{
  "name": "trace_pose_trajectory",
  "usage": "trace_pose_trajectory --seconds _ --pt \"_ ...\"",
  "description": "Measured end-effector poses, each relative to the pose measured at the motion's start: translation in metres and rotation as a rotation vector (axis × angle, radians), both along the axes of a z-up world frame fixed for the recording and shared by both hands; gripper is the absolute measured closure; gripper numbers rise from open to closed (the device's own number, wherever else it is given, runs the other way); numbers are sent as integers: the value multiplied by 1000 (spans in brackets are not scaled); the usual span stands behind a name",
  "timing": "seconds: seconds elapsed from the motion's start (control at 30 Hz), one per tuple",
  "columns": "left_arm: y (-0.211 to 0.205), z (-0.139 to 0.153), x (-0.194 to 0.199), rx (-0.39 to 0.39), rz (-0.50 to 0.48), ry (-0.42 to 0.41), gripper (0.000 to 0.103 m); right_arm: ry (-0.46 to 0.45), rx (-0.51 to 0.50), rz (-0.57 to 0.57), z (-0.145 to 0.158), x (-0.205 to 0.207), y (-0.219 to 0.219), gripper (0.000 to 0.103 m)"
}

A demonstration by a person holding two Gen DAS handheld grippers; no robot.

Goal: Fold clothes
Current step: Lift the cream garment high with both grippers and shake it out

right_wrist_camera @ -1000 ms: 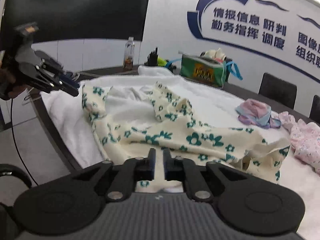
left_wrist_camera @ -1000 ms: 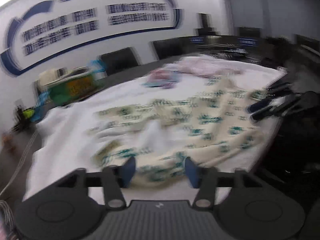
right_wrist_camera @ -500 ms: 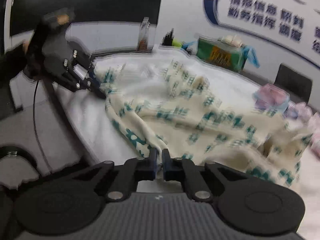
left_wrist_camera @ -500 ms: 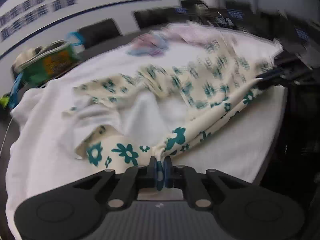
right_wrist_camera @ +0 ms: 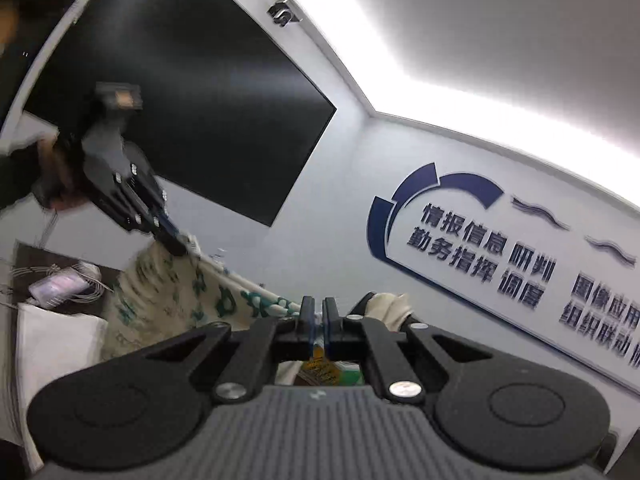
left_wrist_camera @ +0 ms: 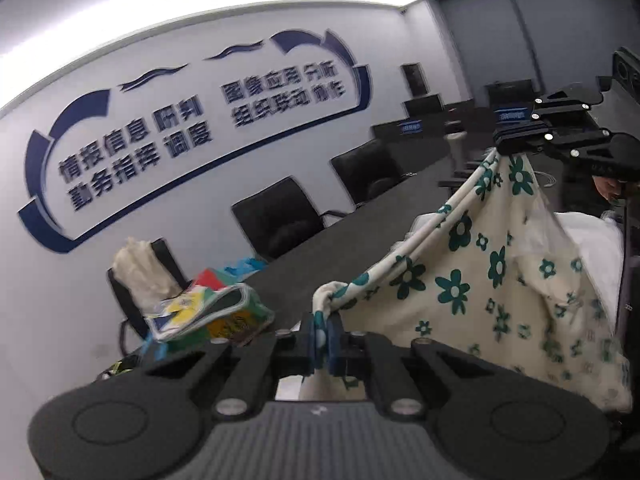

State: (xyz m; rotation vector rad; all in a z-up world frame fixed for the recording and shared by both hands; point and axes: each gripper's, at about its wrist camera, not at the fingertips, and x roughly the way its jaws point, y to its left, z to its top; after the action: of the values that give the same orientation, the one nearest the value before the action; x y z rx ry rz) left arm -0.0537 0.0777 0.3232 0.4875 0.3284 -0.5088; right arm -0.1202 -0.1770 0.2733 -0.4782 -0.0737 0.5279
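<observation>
- The left tool (left_wrist_camera: 322, 338) is closed tight on a bunched edge of the garment (left_wrist_camera: 486, 280), a cream cloth printed with teal flowers; a fold of it sticks out above the blue pads (left_wrist_camera: 310, 340).
- The right tool (right_wrist_camera: 316, 322) is pinched nearly shut on another edge of the same garment (right_wrist_camera: 176, 296), with only a thin strip of cloth between the pads.
- In the left view the right tool (left_wrist_camera: 510, 148) shows high at the right, the cloth hanging from its tip.
- In the right view the left tool (right_wrist_camera: 176, 242) shows at the left, blurred, with the cloth gathered at its tip.
- The garment is lifted off the table (left_wrist_camera: 360, 224) and hangs in the air, its top hem stretched between the two tools and the rest draping below them.
- A white cover (left_wrist_camera: 596, 248) lies on the table behind the hanging cloth.
- A green and yellow bag (left_wrist_camera: 216, 316) stands on the dark table just left of the left tool, with a pale bundle (left_wrist_camera: 138, 276) behind it.
- Black chairs (left_wrist_camera: 280, 218) stand along the far side of the table, below the blue lettering (left_wrist_camera: 200, 136) on the wall.
- A large dark screen (right_wrist_camera: 192, 92) fills the wall behind the left tool in the right view.
- A phone (right_wrist_camera: 56, 286) and white cables lie on a dark surface at the lower left of that view.
</observation>
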Motion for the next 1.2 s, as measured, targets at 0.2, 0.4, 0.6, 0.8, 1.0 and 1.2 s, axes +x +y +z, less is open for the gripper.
trace_pose_trajectory --seconds 0.2,0.4,0.6,0.8,1.0,1.2 --pt "-3 23 76 23 117 29 98 16 2 -80 31 104 -3 103" --pt "-11 41 52 54 83 -68 98 -25 142 -65 68 119 -20 103" --pt "-41 14 17 197 63 -119 98 253 131 38 -22 105 8 19" --pt "-38 7 -48 246 50 -160 98 308 -83 94 -138 143 74 24" --pt "12 -28 -118 193 159 -139 98 474 100 382 -150 214 74 14" --pt "70 -51 -106 115 330 -19 98 669 8 696 -188 225 139 97"
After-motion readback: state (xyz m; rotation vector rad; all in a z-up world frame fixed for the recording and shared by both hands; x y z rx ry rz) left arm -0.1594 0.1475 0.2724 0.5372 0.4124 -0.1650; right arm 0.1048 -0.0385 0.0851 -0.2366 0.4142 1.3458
